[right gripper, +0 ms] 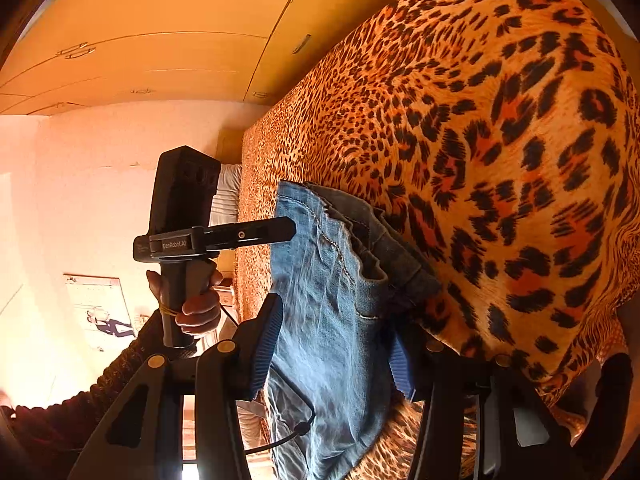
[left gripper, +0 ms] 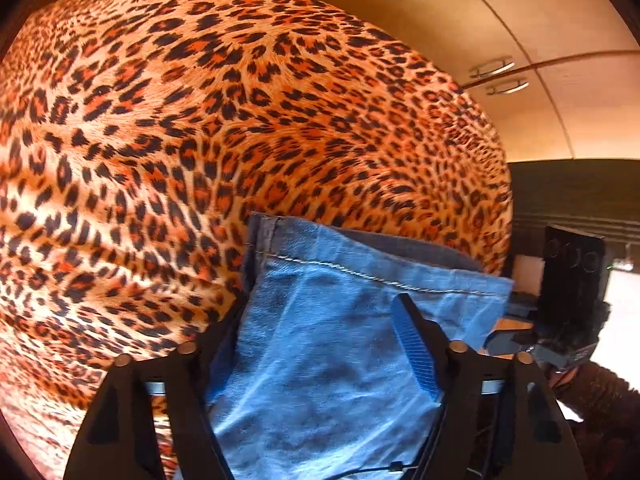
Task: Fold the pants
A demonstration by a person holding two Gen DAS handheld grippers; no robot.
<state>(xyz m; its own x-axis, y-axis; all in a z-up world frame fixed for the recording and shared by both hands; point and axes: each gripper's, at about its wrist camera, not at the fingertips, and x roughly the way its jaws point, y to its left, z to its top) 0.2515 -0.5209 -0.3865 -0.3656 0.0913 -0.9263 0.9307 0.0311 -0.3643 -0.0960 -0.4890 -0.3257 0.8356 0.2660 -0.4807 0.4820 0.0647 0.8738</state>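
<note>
Both grippers' fingers point(left gripper: 416, 344) around pants point(left gripper: 320, 360)

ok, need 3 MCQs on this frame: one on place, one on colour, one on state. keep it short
1. Where does the other hand-held gripper show in the right wrist view?
A. Left of the jeans
B. Right of the jeans
C. Not visible

2. What pattern covers the bedspread?
A. Plain white
B. Orange and black leopard print
C. Blue stripes

3. What lies between the right hand-held gripper's fingers?
A. Nothing
B. A pillow
C. Denim

Answers:
1. A: the left hand-held gripper reaches in from the left toward the jeans.
2. B: the bedspread is spotted black on orange.
3. C: the right hand-held gripper has blue denim filling the gap between its pads; the left wrist view likewise shows fabric between its own fingers.
</note>
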